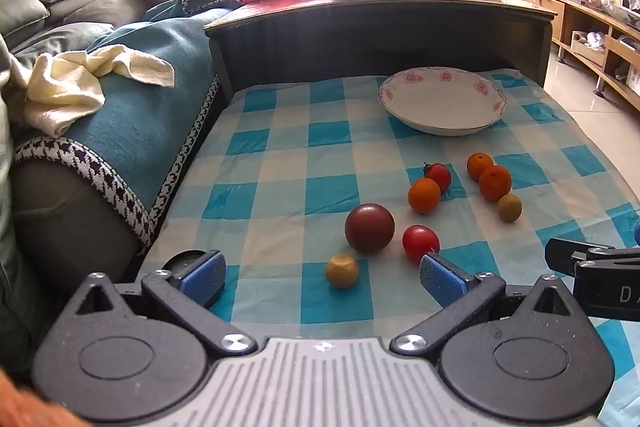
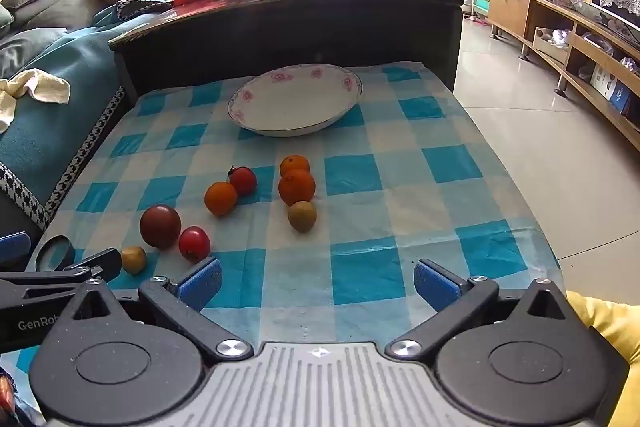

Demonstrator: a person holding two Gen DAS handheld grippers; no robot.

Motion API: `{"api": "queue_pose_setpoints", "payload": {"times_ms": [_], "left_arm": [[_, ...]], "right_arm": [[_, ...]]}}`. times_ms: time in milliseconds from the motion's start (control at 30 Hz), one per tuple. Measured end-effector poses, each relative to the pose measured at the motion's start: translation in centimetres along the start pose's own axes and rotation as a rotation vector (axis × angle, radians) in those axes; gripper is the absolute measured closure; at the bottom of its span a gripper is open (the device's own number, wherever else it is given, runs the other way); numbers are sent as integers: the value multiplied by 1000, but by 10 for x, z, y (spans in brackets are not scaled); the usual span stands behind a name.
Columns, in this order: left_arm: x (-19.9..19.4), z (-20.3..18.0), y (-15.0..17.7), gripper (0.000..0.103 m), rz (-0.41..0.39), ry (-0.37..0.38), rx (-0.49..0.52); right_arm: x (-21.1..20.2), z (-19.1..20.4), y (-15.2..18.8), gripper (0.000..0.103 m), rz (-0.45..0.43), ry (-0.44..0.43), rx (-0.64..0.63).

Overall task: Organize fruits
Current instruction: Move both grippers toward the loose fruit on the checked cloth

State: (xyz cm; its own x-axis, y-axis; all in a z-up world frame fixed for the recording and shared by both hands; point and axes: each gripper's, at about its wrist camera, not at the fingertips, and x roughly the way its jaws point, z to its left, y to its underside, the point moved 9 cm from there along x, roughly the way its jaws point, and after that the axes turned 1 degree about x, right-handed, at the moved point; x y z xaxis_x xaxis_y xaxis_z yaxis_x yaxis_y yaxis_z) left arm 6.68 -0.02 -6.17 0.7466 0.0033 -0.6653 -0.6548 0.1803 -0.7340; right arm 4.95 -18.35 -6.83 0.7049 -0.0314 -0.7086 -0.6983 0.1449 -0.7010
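Worktop w/ blue-and-white checked cloth over it. On the cloth: empty white plate w/ pink flowers at the far end. Nearer, loose fruit: three oranges, the last two touching; small red tomato w/ stem touching the first orange. Brownish round fruit just beside the orange pair. Dark red-purple fruit w/ a red tomato beside it; yellowish-brown small fruit nearest. Black round lens-like item at the cloth's near left corner.
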Motion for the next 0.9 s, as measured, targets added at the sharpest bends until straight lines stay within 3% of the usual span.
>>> {"api": "queue_pose_setpoints", "payload": {"times_ms": [233, 367, 900], "left_arm": [[10, 2, 8, 0, 57, 12, -27], [13, 1, 10, 0, 67, 10, -36], [19, 5, 15, 0, 97, 21, -52]], "right_arm": [[6, 3, 4, 7, 19, 11, -24], [8, 17, 6, 7, 8, 10, -37], [20, 10, 12, 7, 39, 30, -62]]}}
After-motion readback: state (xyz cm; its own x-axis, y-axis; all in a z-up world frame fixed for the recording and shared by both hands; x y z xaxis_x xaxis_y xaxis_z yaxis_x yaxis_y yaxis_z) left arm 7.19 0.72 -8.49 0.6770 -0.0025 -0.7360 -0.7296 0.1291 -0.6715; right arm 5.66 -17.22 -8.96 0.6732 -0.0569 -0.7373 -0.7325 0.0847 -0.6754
